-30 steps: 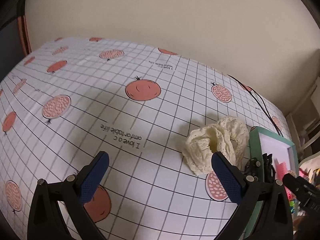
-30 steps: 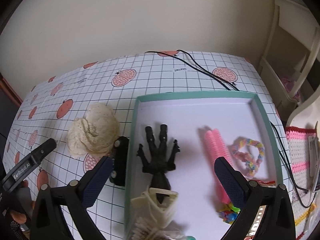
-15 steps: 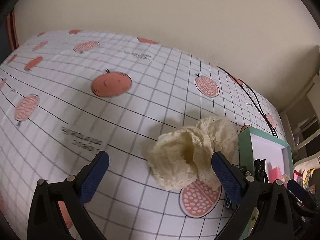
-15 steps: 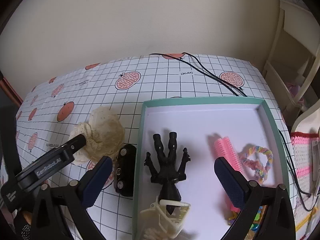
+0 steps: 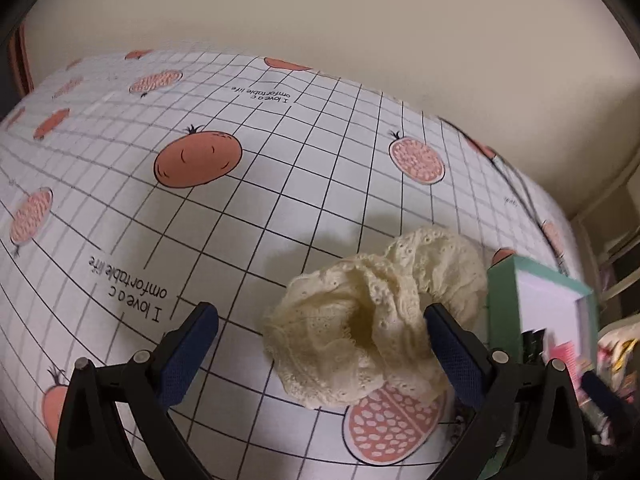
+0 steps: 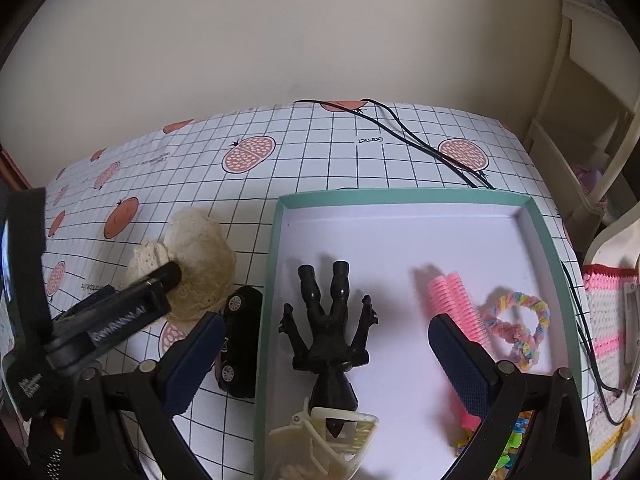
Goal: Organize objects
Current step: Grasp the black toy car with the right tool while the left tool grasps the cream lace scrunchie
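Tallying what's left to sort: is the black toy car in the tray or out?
Out. The black toy car lies on the tablecloth, just outside the teal tray's left wall.

- Your left wrist camera is sitting low and close over the tablecloth (image 5: 280, 160), looking forward and to the far wall, with the cream scrunchie (image 5: 372, 320) near, between its fingers.
- Your right wrist camera is riding higher and further right, looking down and forward into the green-rimmed tray (image 6: 400, 194).
- Both views are sharing the scrunchie (image 6: 200, 264), the tray's left edge (image 5: 504, 308) and the checked cloth (image 6: 320, 152).
- The right view is also catching your left gripper (image 6: 132, 312) from the side.
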`<state>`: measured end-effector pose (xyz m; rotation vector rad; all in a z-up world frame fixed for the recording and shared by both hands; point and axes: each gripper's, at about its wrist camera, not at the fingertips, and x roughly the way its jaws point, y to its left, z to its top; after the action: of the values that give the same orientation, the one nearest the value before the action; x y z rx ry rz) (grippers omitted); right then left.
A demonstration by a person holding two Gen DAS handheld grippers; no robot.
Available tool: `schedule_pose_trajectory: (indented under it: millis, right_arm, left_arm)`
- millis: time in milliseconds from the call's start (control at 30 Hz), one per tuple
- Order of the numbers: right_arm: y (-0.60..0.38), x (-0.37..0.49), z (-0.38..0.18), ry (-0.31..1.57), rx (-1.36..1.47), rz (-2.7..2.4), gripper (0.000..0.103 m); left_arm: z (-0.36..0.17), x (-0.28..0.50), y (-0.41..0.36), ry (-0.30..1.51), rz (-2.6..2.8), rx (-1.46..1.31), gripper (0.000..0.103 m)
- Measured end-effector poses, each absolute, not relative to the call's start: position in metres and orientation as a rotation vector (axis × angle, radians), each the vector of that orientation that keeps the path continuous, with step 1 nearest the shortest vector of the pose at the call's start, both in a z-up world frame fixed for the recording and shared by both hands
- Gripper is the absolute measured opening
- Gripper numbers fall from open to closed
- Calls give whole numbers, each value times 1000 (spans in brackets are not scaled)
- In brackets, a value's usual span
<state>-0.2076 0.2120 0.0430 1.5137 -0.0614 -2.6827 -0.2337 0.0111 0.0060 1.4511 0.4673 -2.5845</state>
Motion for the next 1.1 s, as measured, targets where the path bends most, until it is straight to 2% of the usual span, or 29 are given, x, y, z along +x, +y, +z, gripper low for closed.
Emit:
schedule_pose_trajectory:
  millis: [200,833,967,1100]
  right_arm:
    - [207,-206,44,-41,1506,-2671,103]
    - [175,-201,50,-57,1401,-2544,102]
    - [167,-200,51,-77,1379,-2512,94]
    - [162,-201,46,-86,1401,-2490,80]
  left_arm:
    - [3,-231,12,352,-2536,1453,102]
    - [5,-214,-24,324,-2436,1597,102]
    - [5,-215,-29,319,-2421,1645,102]
    - [5,-217,-36,329,-2407,1679,102]
